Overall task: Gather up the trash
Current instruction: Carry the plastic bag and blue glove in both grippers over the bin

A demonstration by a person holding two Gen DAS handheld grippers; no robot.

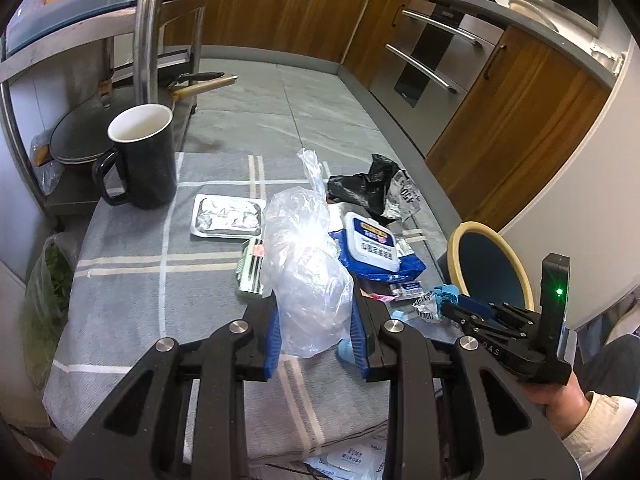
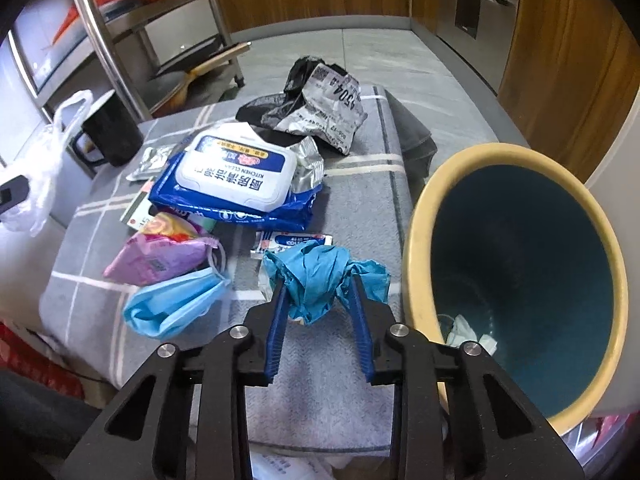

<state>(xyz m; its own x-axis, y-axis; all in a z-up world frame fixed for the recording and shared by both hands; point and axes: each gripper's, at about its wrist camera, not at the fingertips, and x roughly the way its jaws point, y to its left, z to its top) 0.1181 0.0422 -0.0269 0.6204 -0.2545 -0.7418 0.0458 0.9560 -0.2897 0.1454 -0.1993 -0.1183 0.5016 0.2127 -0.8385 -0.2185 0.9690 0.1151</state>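
My left gripper [image 1: 314,312] is shut on a crumpled clear plastic bag [image 1: 304,264], held above the grey checked cloth [image 1: 160,264]. My right gripper [image 2: 320,300] is shut on a crumpled blue glove [image 2: 316,280] at the cloth's near edge, beside the bin [image 2: 516,272] with a tan rim and dark blue inside. On the cloth lie a blue wet-wipes pack [image 2: 236,180], a pink wrapper [image 2: 160,256], a light blue face mask [image 2: 172,304], a black bag with a crumpled printed wrapper [image 2: 320,108] and a foil blister sheet [image 1: 228,216].
A black mug [image 1: 140,156] stands at the cloth's far left corner. A steel rack [image 1: 148,32] with pans is behind it. Wooden cabinets and an oven [image 1: 436,52] line the far side. White paper [image 2: 468,332] lies at the bin's bottom. A hand [image 1: 560,396] holds the right gripper.
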